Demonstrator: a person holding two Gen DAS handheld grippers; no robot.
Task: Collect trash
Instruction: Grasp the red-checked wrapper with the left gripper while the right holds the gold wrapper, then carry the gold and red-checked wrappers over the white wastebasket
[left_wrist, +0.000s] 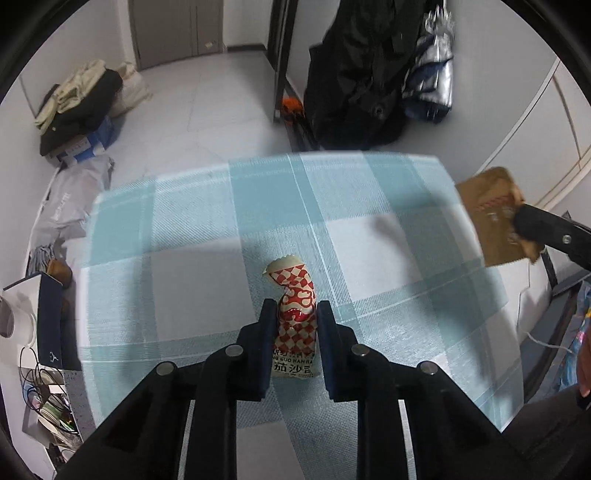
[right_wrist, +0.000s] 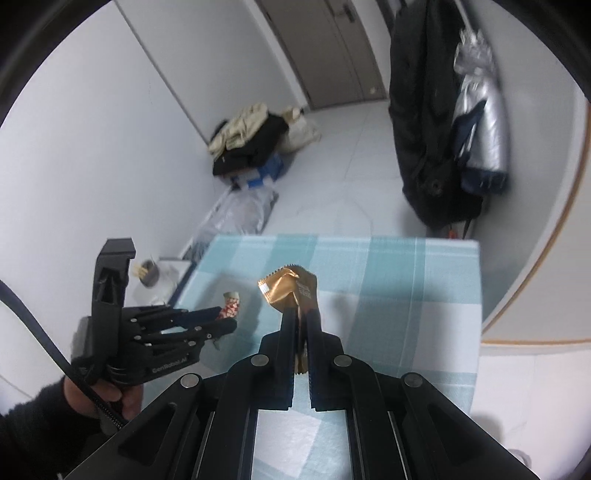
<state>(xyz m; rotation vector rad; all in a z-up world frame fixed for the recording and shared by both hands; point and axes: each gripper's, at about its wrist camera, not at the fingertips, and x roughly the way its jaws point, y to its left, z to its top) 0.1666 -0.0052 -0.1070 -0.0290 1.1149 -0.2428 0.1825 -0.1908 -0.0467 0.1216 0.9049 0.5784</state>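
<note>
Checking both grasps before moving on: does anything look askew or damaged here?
Both look crumpled. The red-and-white checkered wrapper in the left gripper is twisted at its neck. The gold-brown foil wrapper in the right gripper is folded over at its top.

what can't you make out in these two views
- Red-checked wrapper: left wrist view, lower print covered by the jaws of the left gripper.
- Gold wrapper: right wrist view, label too small and blurred; lower part pinched in the right gripper.
- Trash bin: none in either view.
- Checked tablecloth: near edge hidden by gripper bodies.
</note>
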